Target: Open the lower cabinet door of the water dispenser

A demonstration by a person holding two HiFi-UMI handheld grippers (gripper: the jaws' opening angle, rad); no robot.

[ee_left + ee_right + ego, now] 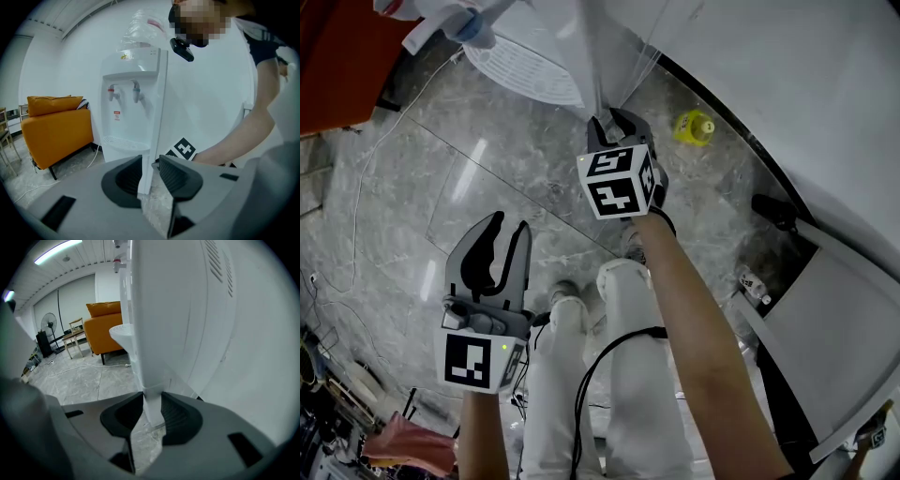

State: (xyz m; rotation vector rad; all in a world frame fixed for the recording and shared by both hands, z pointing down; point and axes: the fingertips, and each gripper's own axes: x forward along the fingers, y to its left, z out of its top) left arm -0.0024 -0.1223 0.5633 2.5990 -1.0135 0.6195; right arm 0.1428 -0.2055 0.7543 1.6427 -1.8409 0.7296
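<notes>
Lower cabinet door [151,392] of the water dispenser [133,108] shows best in the right gripper view, as a thin white upright edge low on the front corner of the unit, under the drip tray [121,332]. The right gripper [152,405] is closed on that edge, with a ribbed pad against each face. How far ajar the door stands, I cannot tell.

The step in hand looks like the pull. It should go best as a steady draw straight back towards the person, with the wrist following the door's arc so that the pads stay flat on the panel. The edge is thin and smooth, so a twist or a jerk would likely slide the pads off. A pull that is too hard might rock the dispenser, with its bottle [140,33] on top.

The left gripper [508,225] hangs lower and nearer the person, well apart from the dispenser, jaws parted with nothing between them. It is free to steady the cabinet if needed.

Marble floor [412,206] lies open in front of the unit. The person's legs [581,375] stand just behind the gripping hand and may have to give way. A cable [370,164] trails across the floor to the left, and an orange sofa [56,126] stands well off on that side. A white wall [825,103] runs close along the right.
</notes>
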